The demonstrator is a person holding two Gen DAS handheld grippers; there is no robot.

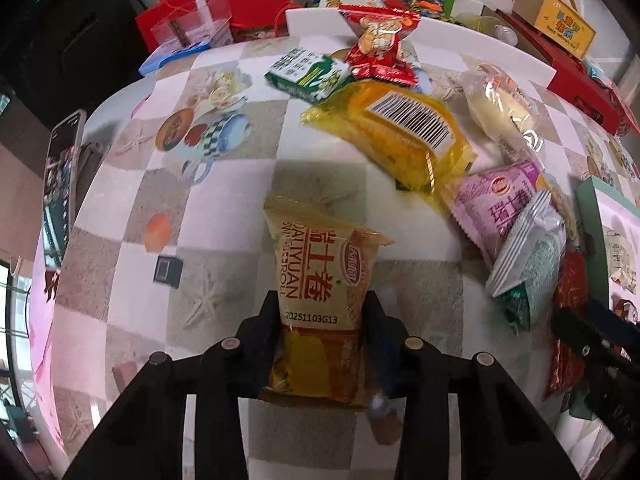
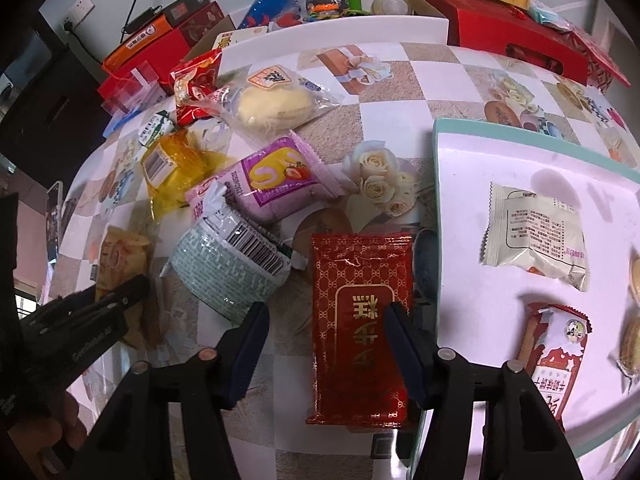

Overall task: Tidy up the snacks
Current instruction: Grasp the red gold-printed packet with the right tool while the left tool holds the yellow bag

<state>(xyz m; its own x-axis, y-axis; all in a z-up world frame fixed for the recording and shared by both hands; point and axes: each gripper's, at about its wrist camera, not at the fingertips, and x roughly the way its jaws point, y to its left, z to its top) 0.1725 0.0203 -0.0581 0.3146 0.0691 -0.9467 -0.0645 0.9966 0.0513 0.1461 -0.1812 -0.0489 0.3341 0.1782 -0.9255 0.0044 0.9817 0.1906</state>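
In the left wrist view, my left gripper [image 1: 322, 304] is shut on a yellow Swiss roll packet [image 1: 320, 264], with a finger pressing on each side of it just above the checked tablecloth. The right wrist view shows my right gripper [image 2: 326, 314] open over a red and gold packet [image 2: 360, 280] lying flat on the table. Its right finger [image 2: 404, 344] is at the packet's edge, and its left finger stands clear of it. A white tray with a teal rim [image 2: 438, 200] lies to the right, holding a white packet [image 2: 536, 236] and a red-and-white packet [image 2: 556, 356].
A loose pile lies between the grippers: a purple roll packet [image 2: 272, 180], a pale green packet [image 2: 228, 272], a clear yellow bag [image 2: 168, 164] and a wrapped bun [image 2: 272, 108]. Red boxes [image 2: 516, 36] and bottles line the back. A phone [image 1: 60, 184] sits at the table's left edge.
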